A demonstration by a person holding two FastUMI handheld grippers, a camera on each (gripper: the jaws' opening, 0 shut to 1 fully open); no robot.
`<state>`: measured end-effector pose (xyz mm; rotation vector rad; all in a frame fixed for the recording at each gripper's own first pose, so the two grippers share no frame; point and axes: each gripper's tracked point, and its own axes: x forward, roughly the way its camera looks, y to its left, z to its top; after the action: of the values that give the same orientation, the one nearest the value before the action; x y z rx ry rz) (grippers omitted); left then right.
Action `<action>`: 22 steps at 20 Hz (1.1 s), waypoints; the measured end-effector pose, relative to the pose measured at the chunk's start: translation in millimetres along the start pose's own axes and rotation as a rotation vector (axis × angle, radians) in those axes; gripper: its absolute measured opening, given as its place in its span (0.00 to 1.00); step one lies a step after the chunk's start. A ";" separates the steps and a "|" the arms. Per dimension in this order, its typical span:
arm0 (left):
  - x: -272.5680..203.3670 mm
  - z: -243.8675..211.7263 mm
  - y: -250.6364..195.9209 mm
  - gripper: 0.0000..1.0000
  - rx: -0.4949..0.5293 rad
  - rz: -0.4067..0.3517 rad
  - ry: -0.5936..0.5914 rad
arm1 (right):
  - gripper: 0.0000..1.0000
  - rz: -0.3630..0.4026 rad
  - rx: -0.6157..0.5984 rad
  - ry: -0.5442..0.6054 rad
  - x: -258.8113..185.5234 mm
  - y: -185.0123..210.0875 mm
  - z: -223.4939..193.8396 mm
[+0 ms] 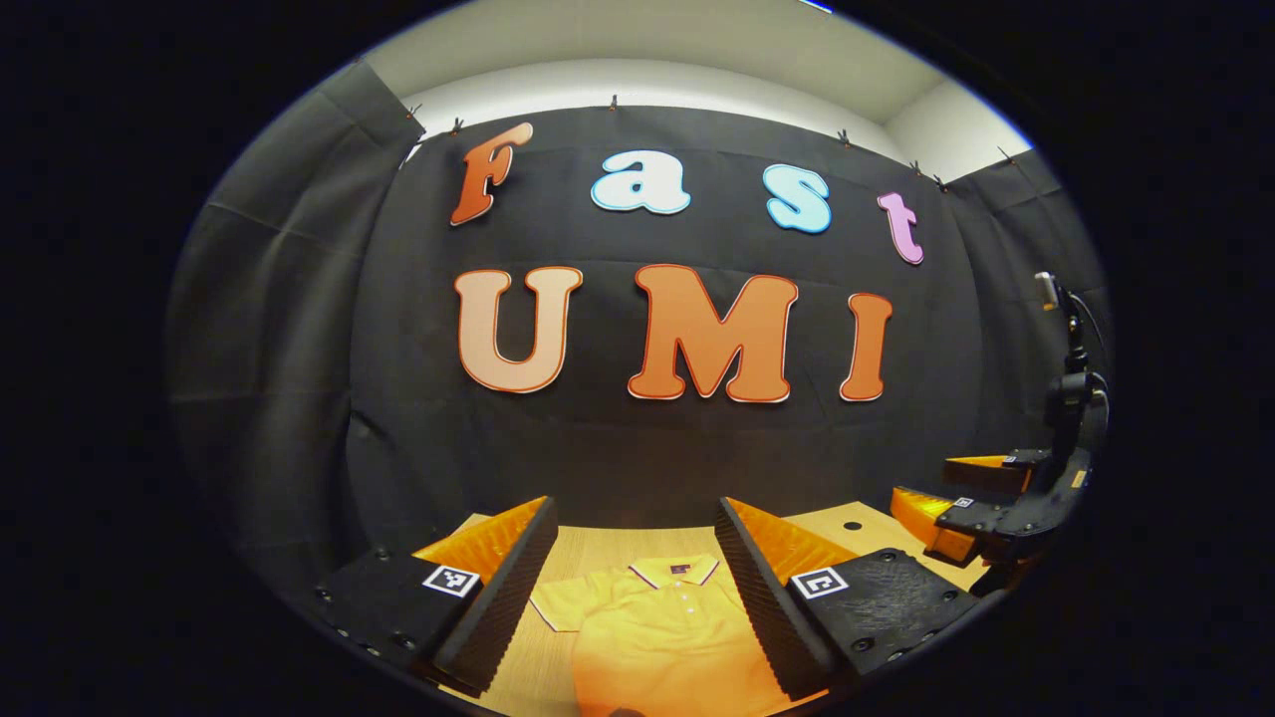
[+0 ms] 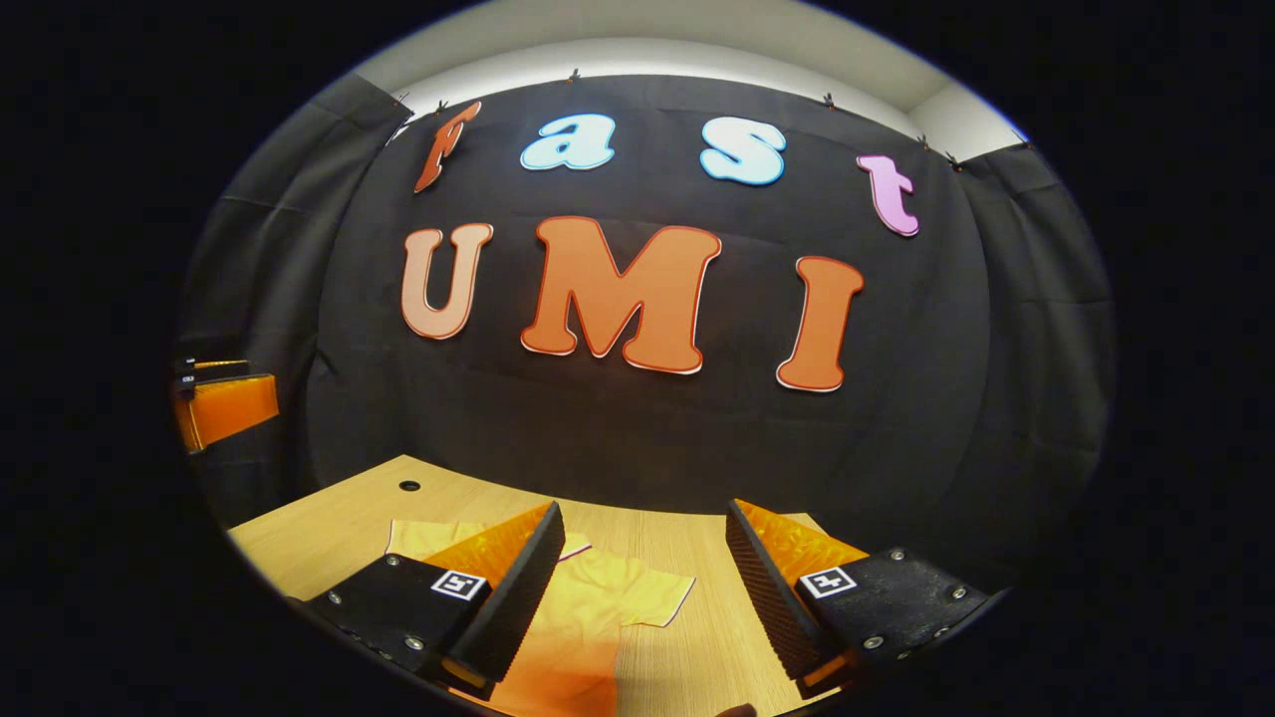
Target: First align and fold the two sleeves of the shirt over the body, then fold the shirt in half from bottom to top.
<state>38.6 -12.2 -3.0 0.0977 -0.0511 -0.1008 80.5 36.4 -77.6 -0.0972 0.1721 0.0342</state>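
Observation:
A yellow polo shirt lies flat on the wooden table, collar toward the back wall. In the left gripper view my left gripper hovers above it, open, with the collar and one short sleeve showing between its fingers. My right gripper shows at the right edge, also open. In the right gripper view the right gripper is open above the table, with the shirt and its other sleeve low between the fingers. The left gripper sits at the far left.
The black cloth wall stands close behind the table. A small round hole is in the tabletop near its back left, and another hole shows in the left gripper view. Bare wood lies to the right of the shirt.

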 end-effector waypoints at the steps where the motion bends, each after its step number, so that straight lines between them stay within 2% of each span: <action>1: 0.3 -1.6 -0.2 0.98 0.008 0.009 0.006 | 0.98 0.011 0.005 0.031 10.6 -0.6 -11.1; 4: 2.7 -8.3 -1.9 0.98 0.029 0.037 0.020 | 0.98 0.021 -0.010 0.162 40.6 -4.4 -47.9; 8: 12.6 -16.6 5.1 0.98 0.037 0.105 0.045 | 0.97 0.046 -0.006 0.230 82.3 -10.9 -69.4; 12: 20.5 -29.8 8.6 0.98 0.042 0.162 0.085 | 0.97 0.057 0.018 0.361 120.9 -21.5 -107.2; 18: 23.5 -34.5 19.5 0.98 0.076 0.244 0.121 | 0.94 0.079 0.069 0.575 153.8 -33.2 -166.9; 22: 20.9 -44.7 11.6 0.98 0.071 0.246 0.159 | 0.94 0.098 0.082 0.695 171.0 -33.6 -200.8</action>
<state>63.1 1.4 -45.3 0.1690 0.0924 0.1552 216.2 -12.6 -300.9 -0.0150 0.8722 0.0909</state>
